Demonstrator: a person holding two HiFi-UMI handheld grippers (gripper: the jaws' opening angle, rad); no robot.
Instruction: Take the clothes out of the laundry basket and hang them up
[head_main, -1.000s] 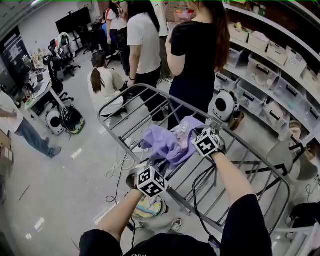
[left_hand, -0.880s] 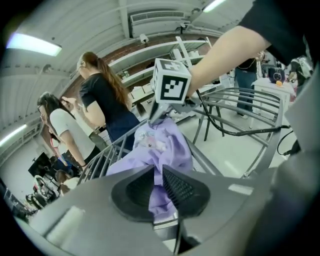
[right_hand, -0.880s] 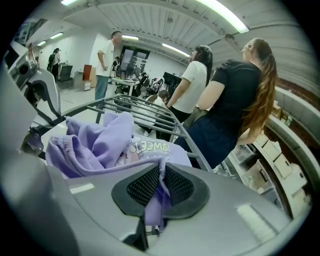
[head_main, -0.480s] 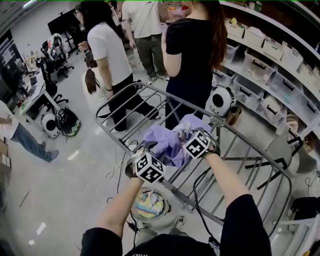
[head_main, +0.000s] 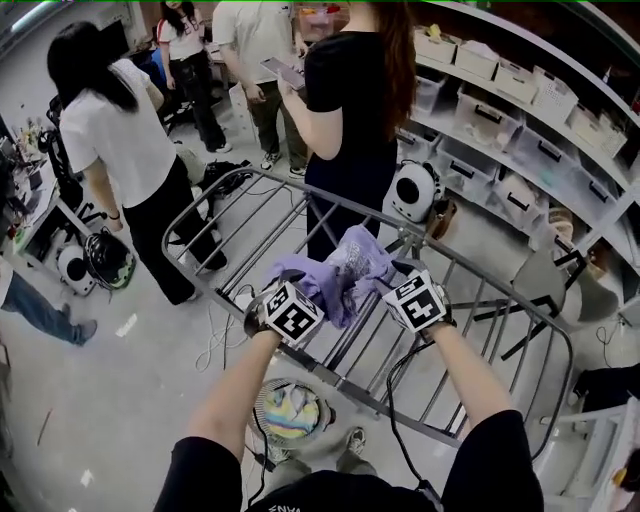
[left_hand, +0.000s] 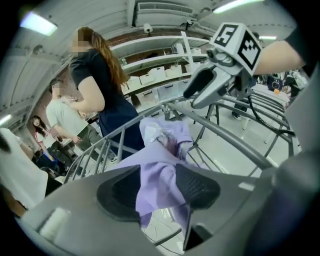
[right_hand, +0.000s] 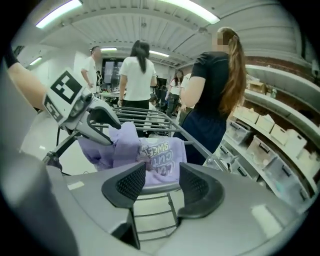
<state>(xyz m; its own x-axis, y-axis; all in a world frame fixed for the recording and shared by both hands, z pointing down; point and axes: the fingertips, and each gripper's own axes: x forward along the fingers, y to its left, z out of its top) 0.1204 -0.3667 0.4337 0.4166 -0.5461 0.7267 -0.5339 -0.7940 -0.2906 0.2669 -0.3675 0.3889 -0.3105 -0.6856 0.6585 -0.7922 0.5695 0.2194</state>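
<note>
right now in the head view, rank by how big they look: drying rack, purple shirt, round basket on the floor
1. drying rack
2. purple shirt
3. round basket, farther from the camera

Black sleeves (head_main: 200, 475); grey left gripper (left_hand: 157, 187) and right gripper (right_hand: 162, 185), each bearing 1 black-and-white marker cube (head_main: 417, 303); dark, seemingly textured fingers (right_hand: 131, 184).

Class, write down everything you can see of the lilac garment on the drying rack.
The lilac garment is soft, thin cloth, crumpled and draped over the rails of the grey metal drying rack, with printed lettering on one face. A fold hangs between the jaws of the left gripper, which have just been opening. The jaws of the right gripper, also just opening, stand apart at its printed edge.
</note>
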